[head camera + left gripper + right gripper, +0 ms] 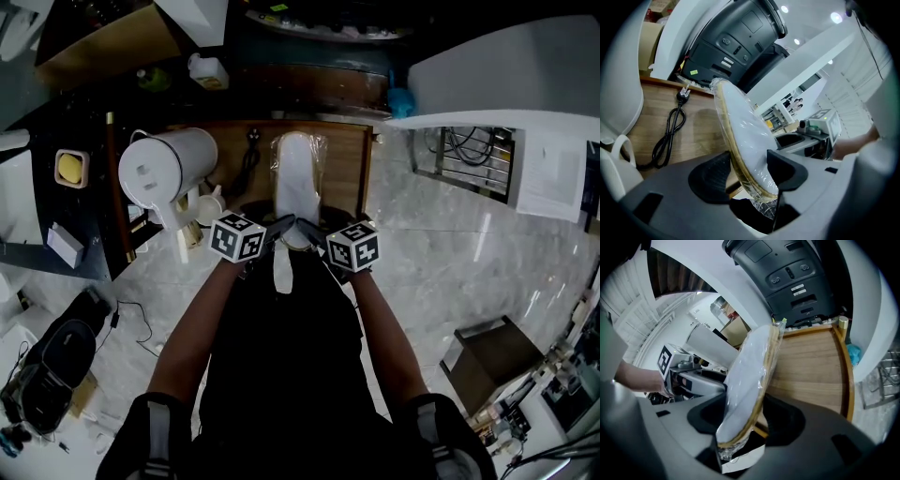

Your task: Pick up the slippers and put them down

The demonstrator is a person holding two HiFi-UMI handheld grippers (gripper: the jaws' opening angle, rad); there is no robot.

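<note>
Left claw (749,173) clamps slippers (740,126); right claw (746,418) likewise (seemingly)

slippers (298,178): white, tan sole rim, clear glossy wrap | worktop (349,169): brown wood grain | left gripper (749,173), right gripper (747,418): black jaws, black-and-white square markers | cable (247,159), 9 o'clock of slippers: black | floor (441,262): pale grey marble

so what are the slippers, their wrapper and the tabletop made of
Slippers: white and matte, likely soft cloth or foam; the tan rim may be woven straw.
Wrapper: clear glossy plastic film, crinkled and glinting.
Tabletop: wood or veneer, judging by its grain, with a satin sheen.
</note>
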